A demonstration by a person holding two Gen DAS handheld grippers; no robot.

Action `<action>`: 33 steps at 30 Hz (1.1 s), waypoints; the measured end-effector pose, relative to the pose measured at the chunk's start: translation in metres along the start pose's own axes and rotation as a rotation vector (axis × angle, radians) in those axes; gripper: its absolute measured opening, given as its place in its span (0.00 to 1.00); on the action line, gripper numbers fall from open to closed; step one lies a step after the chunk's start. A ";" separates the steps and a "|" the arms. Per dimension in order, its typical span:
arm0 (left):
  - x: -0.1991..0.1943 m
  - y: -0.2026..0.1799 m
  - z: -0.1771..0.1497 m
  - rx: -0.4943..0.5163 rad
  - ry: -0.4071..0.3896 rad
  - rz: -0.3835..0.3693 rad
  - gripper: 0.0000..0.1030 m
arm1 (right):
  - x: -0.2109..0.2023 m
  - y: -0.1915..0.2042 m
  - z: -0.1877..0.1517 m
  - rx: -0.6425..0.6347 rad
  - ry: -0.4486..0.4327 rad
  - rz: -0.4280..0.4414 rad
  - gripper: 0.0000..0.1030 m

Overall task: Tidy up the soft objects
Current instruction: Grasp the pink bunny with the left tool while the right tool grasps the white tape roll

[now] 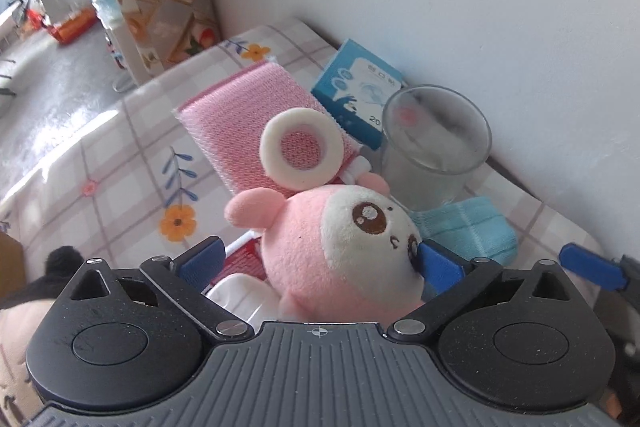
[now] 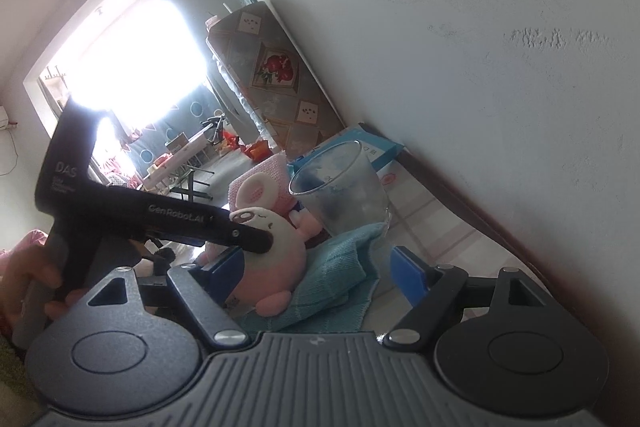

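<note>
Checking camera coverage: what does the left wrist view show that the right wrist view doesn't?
Left wrist only: the orange flower print on the checked cover and a black furry thing at the lower left edge.

Right wrist only: the left gripper's black body from the side, the hand holding it, and a bright window.

Both: the pink plush toy, glass cup, light blue cloth, pink sponge, white foam ring and blue box.

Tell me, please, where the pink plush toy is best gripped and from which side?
Probably across the pink plush toy's round head, coming from above: it sits between the left gripper's open fingers, soft and wider than its small ears.
</note>
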State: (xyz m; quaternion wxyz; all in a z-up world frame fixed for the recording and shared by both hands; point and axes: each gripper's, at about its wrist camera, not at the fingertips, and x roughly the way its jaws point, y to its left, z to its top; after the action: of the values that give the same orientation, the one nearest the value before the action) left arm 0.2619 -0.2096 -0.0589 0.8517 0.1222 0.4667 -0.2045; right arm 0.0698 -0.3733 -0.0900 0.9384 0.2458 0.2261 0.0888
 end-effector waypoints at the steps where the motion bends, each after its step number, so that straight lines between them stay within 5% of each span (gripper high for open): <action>1: 0.002 0.001 0.002 -0.008 0.012 -0.012 1.00 | 0.001 0.000 -0.001 0.003 0.005 0.005 0.80; 7: 0.020 0.004 0.008 -0.043 0.083 -0.047 0.99 | 0.004 -0.004 -0.004 0.022 0.014 0.016 0.80; 11: 0.022 0.003 0.009 -0.053 0.074 -0.059 0.84 | 0.005 -0.008 -0.003 0.036 0.014 0.013 0.80; 17: 0.013 -0.001 0.007 -0.066 0.065 -0.056 0.80 | 0.001 -0.009 -0.001 0.042 0.002 0.003 0.80; 24: -0.019 0.001 0.002 -0.116 0.035 -0.106 0.80 | -0.013 -0.002 0.002 0.025 -0.016 -0.002 0.80; 33: -0.095 0.018 -0.031 -0.166 -0.110 -0.120 0.80 | -0.037 0.012 0.012 -0.026 -0.049 -0.019 0.80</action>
State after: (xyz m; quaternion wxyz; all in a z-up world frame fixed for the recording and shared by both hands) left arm 0.2013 -0.1585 0.0054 0.8695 0.0118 0.4410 -0.2221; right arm 0.0423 -0.3783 -0.0610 0.9475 0.2335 0.2044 0.0766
